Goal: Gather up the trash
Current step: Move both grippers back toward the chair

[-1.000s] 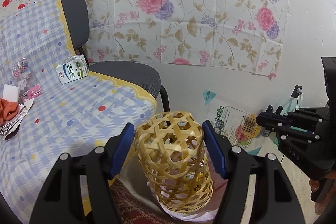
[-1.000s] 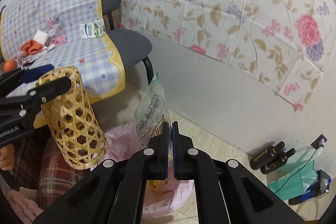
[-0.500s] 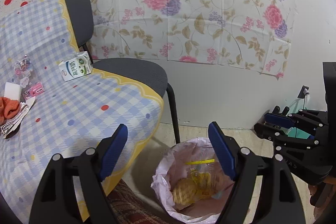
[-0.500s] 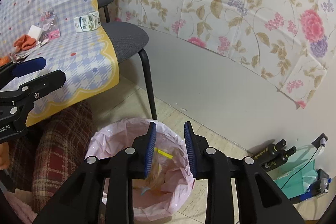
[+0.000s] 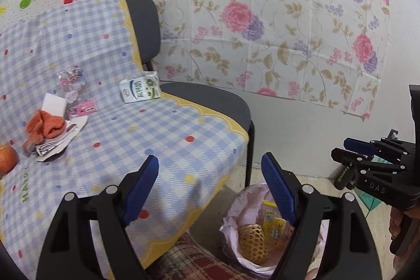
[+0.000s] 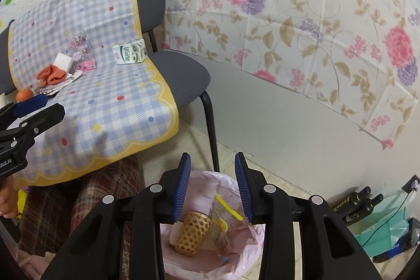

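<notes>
Hovering over pink-lined bin [image 6: 244,261] at frame bottom, both tongs wide open, holding nothing: left gripper [image 5: 210,190], right gripper [image 6: 212,188]. Woven basket [image 6: 193,232] and snack bag [image 6: 223,225] lying inside bin already. Next trash prob. milk carton [image 5: 140,90] on checked cloth [image 5: 162,138], left-centre of frame. Going in w/ jaws wide, squeezing the carton's narrow sides, lifting straight, avoiding snagging cloth.

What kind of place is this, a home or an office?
Probably a room in a home: a table under a checked cloth with a milk carton, floral sheeting on the wall, and a pink-lined trash bin on the floor.
</notes>
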`<state>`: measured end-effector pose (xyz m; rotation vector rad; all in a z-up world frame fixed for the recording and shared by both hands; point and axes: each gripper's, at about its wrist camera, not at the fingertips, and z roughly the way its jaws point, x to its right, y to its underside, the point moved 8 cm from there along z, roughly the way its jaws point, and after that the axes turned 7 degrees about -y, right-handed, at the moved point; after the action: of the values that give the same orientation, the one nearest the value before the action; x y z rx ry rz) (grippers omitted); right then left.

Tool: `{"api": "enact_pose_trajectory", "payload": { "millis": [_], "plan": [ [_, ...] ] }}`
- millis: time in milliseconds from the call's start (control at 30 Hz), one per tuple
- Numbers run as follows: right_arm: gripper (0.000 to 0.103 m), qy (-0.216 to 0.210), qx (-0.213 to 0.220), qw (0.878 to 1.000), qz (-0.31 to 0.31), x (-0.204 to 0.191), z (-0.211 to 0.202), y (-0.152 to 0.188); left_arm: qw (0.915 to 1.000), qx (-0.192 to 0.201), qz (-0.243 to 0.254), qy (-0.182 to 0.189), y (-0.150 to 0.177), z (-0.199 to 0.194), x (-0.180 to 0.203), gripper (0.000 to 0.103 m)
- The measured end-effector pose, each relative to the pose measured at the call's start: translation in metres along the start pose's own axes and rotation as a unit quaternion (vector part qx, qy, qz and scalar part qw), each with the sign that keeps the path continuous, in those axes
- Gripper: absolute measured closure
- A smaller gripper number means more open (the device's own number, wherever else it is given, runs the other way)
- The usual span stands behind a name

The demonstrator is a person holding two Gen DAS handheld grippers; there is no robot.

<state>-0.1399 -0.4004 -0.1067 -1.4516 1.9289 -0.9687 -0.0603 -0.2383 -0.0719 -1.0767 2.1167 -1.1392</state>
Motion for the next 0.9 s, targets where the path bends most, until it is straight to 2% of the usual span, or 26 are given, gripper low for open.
{"api": "enact_pose_trajectory", "payload": {
  "millis": [200,500,800,900],
  "plan": [
    [0.065,-0.044,0.003,0.999,-0.004,-0.028,0.013,-0.020,0.9991,0.003,-0.014,-0.041,0.000,-0.009,-0.039,0.022],
    [0.064,-0.098,0.008,0.994,-0.043,-0.086,0.041,-0.052,0.9935,-0.003,-0.038,-0.107,0.002,-0.014,-0.103,0.020],
    [0.060,-0.131,0.024,0.988,-0.072,-0.124,0.078,-0.104,0.9765,0.011,-0.059,-0.207,-0.027,-0.032,-0.194,0.020],
    [0.054,-0.141,0.029,0.987,-0.075,-0.133,0.096,-0.124,0.9698,0.013,-0.070,-0.233,-0.038,-0.032,-0.222,0.017]
  ]
}}
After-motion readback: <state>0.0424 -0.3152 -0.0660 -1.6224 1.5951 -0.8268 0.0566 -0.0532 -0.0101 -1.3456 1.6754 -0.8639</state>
